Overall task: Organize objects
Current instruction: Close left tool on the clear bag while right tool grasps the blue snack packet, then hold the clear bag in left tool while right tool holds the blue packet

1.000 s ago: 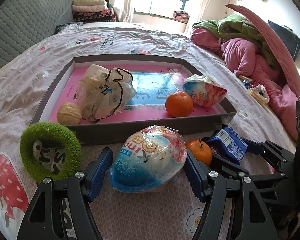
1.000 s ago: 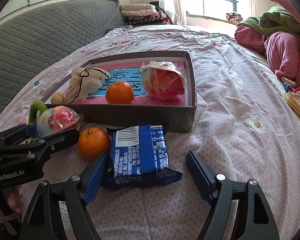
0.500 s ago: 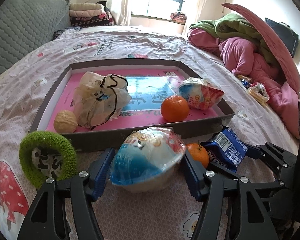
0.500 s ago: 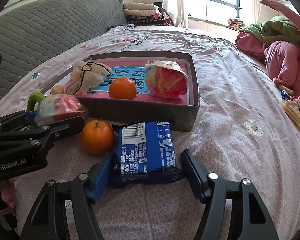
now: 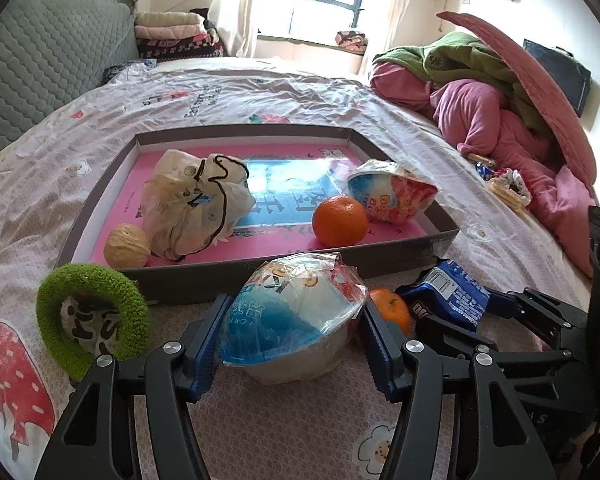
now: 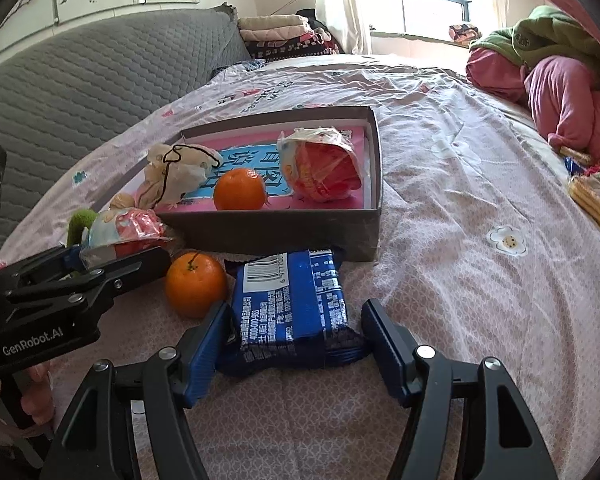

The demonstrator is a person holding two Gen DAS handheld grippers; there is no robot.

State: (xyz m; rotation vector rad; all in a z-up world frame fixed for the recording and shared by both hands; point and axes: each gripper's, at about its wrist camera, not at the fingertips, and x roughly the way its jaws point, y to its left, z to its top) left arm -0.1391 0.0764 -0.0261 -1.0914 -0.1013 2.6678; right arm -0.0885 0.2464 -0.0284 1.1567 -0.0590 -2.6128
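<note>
Nearest, left hand-held gripper (image 5: 292, 340) clamped on a plastic-wrapped snack bowl with blue and red print (image 5: 296, 312), blue pads pressed to both sides after closing in on it just now; bowl tilted and seemingly just clear of the bedspread. Alongside, right hand-held gripper (image 6: 296, 340) closed in just now on a dark blue foil biscuit packet (image 6: 292, 300), pads touching its two long edges, packet lying flat on the pink patterned bedspread (image 6: 460, 240). Between the two, a small loose orange with stem (image 6: 196, 284), just beside the packet and untouched. Off to the left, a green knitted ring (image 5: 88, 320) on the bedspread, near the box corner.

Farther on, a shallow grey cardboard box with pink lining (image 5: 260, 268), already holding a walnut (image 5: 126, 246), a cream drawstring pouch (image 5: 196, 204), a second orange (image 5: 340, 220) and a second wrapped snack bowl (image 5: 392, 196). Beyond, folded blankets and a window, no part of the job.

Step in hand, by the look of it: both grasps made, lift pending. Next move likely calls for raising bowl and packet over the near box wall and setting them on free pink lining, clear of the orange inside. Crinkly wrappers liable to slip, so a firm, level carry.
</note>
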